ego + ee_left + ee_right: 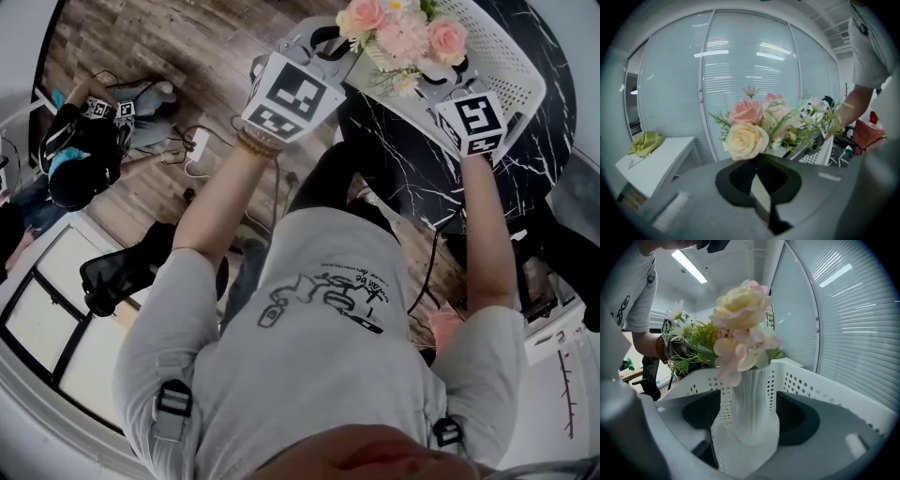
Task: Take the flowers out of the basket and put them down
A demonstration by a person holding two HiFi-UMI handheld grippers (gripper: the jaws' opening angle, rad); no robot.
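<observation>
A bouquet of pink and cream roses [403, 33] stands in a white ribbed vase [752, 408] inside the white perforated basket [511, 70]. My right gripper [750, 416] is open, its jaws standing wide on either side of the vase over the basket's rim [801, 383]. In the head view the right gripper [436, 82] is at the bouquet's right. My left gripper [757, 165] has its jaws drawn together directly under a cream rose [746, 139]; the bloom hides whether a stem is pinched. It reaches the bouquet from the left [328, 45].
The basket sits on a black marble table [403, 169]. A person crouches on the wood floor at the left [80, 150] among cables. The left gripper view shows a white desk with a yellow-green cloth [646, 143] and a glass wall with blinds [745, 61].
</observation>
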